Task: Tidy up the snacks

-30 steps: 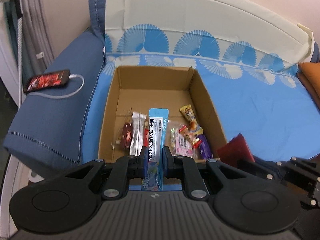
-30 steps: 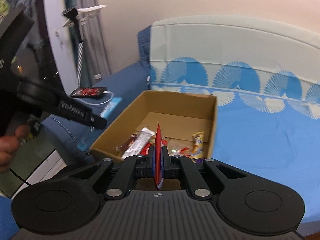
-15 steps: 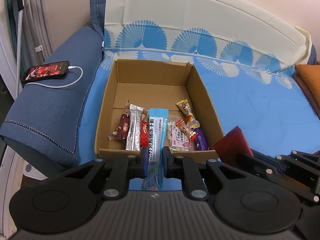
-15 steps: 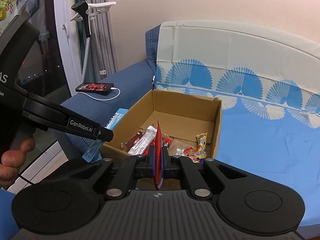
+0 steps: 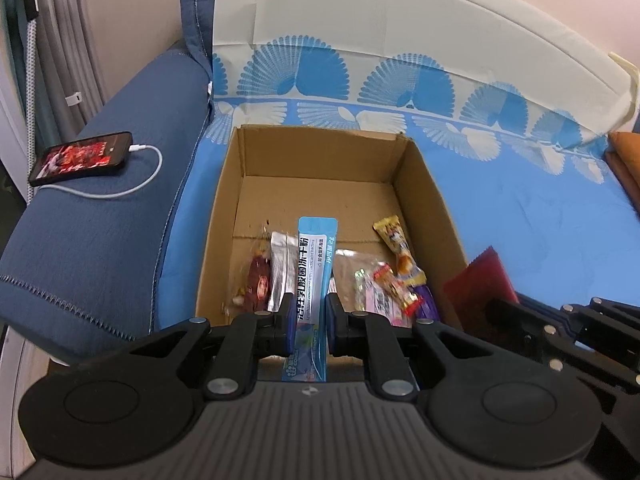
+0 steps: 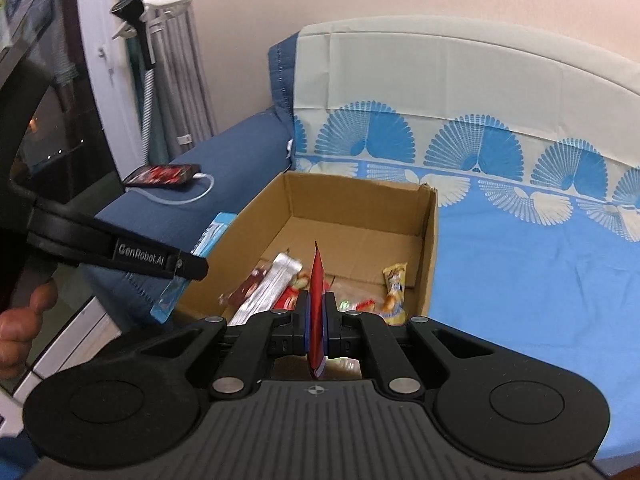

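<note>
Cardboard open-topped brown box (image 5: 424,184) beyond both pairs of fingers already holds several snacks, while the left fingers (image 5: 308,316) clamp a long blue sachet (image 5: 314,276) and the right fingers (image 6: 317,320) a flat red packet (image 6: 317,284), both undelivered.

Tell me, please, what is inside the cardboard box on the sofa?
Inside the cardboard box lie several wrapped snacks at its near end: a silver packet, a dark red one, a yellow one, a pink one. The far half shows bare cardboard. The nearest strip is covered.
</note>
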{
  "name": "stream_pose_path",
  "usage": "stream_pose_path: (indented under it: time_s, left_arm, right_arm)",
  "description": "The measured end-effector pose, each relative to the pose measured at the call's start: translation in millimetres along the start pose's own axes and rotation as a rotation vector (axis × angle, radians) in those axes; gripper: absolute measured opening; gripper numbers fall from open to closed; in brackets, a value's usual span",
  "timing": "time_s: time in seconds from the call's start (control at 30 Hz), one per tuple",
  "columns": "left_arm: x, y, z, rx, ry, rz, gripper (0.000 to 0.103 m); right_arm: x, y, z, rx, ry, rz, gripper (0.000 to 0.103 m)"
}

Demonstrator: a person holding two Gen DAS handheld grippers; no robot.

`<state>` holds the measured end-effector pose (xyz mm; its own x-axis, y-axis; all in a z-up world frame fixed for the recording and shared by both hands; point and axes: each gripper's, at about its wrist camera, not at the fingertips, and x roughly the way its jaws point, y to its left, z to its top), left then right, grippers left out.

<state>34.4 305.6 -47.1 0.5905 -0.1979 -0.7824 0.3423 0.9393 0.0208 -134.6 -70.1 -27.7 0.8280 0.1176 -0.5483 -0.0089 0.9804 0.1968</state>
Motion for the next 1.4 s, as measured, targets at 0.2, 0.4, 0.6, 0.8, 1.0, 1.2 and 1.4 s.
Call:
stream_pose_path:
  time_s: [0.2, 0.4, 0.6, 0.8, 1.0, 1.2, 1.4]
  left_arm:
    - [36.0, 5.0, 28.7, 0.006, 0.02, 0.017, 0.017]
    - [76.7, 5.3, 49.5, 0.013, 0.059, 0.037, 0.017]
    - [115.4, 6.3, 58.8, 0.027, 0.11, 0.05, 0.019]
    - [132.5, 14.3, 57.4, -0.02, 0.104, 0.154, 0.103]
    - [117.7, 13.6, 46.0, 0.018, 0.088, 0.186, 0.103]
    - [74.8, 9.5, 22.3, 0.013, 0.045, 0.195, 0.103]
    - [28.4, 7.1, -3.1, -0.023, -0.021, 0.196, 0.103]
  right_arm:
    - [45.4, -17.3, 20.1, 0.046, 0.019, -0.014, 0.006]
    - [88.7, -34.4, 31.6, 0.055, 0.05, -0.028, 0.006]
    - [123.9, -46.9, 34.0, 0.067, 0.09, -0.028, 0.008]
    - [140.4, -47.0, 30.9, 0.027, 0.112, -0.102, 0.095]
    - [121.9, -38.2, 20.5, -0.03, 0.122, -0.124, 0.103]
    - [83.7, -18.0, 0.1, 0.035, 0.13, -0.132, 0.103]
    - [56.1, 1.7, -17.5, 0.046, 0.172, -0.158, 0.103]
